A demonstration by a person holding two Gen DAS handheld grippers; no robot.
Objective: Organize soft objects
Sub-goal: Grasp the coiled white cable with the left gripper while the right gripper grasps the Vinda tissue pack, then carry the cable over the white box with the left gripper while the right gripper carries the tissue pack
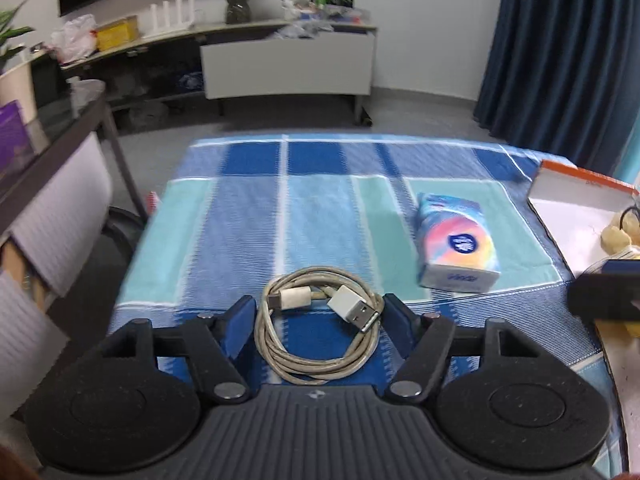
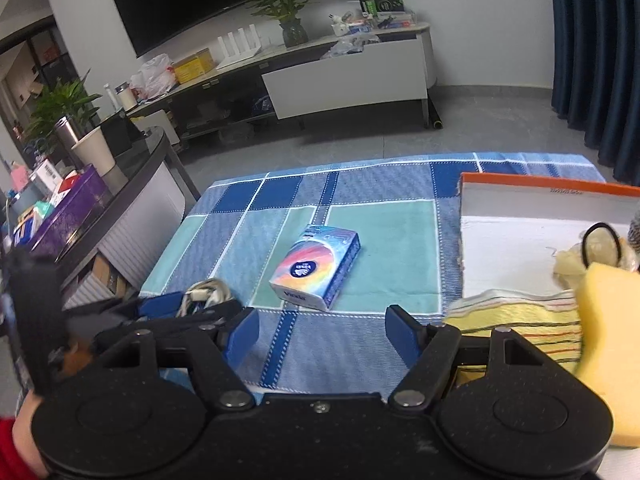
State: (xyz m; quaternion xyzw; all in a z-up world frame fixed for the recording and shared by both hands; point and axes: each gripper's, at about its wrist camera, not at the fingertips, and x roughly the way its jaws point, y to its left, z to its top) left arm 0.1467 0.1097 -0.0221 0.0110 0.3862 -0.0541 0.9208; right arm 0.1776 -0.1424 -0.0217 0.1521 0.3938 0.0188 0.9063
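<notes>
A coiled white USB cable lies flat and round on the blue checked cloth, between the fingers of my left gripper. The blue pads stand right at the coil's two sides without squeezing it. A rainbow tissue pack lies further out to the right. In the right wrist view, my right gripper hangs open and empty over the cloth, with the tissue pack just beyond its fingertips. The left gripper and cable show at its left.
A white box with an orange rim sits at the cloth's right side. It holds a yellow sponge, a striped cloth and a black hair tie. A dark side table with clutter stands left.
</notes>
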